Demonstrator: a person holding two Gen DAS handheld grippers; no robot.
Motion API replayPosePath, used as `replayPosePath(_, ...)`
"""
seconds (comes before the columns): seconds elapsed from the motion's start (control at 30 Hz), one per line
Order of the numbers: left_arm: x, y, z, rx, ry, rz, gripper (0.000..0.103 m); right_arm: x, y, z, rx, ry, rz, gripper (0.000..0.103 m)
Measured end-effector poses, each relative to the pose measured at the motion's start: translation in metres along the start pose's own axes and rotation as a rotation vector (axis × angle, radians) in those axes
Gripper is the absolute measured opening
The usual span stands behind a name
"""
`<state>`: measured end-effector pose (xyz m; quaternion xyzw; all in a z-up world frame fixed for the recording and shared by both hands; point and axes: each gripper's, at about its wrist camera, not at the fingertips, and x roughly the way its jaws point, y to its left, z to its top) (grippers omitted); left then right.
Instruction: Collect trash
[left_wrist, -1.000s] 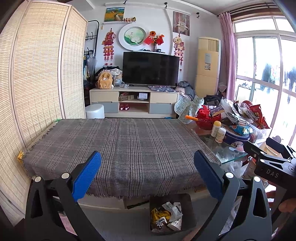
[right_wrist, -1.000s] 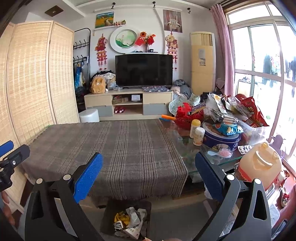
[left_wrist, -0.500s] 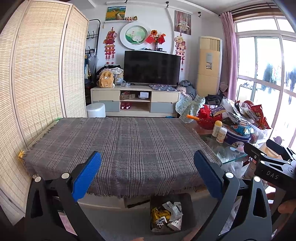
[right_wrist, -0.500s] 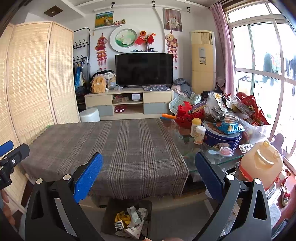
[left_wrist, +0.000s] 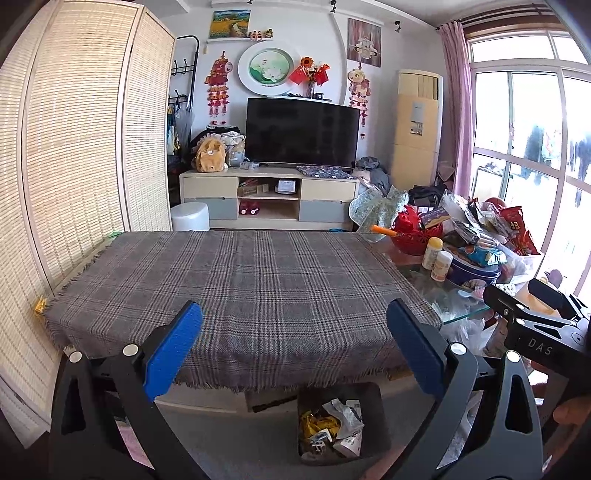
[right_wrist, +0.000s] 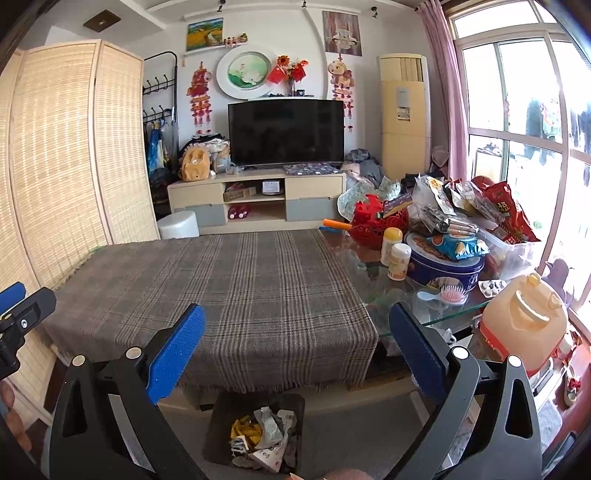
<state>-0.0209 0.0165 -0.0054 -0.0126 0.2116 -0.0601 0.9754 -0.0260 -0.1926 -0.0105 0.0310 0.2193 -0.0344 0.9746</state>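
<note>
The bin on the floor holds trash. The table looks tidy. The left claw and the right claw are both apart, holding nothing.

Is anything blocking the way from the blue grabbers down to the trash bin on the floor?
Nothing visible does. The trash bin sits open on the floor below the plaid cloth's edge. Both the left gripper and the right gripper are open, empty and above it.
</note>
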Motion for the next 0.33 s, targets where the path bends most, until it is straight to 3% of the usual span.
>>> replayPosePath(0.23,0.0015,0.0011,0.002,0.004,0.012,0.039,0.095,0.0012,-0.0009,-0.001,-0.006,0.002,0.002,0.1)
replayPosePath(0.33,0.0007,0.0018,0.0036,-0.001,0.018,0.015,0.095,0.0014,-0.0016,-0.0006,-0.006,0.005,-0.002,0.1)
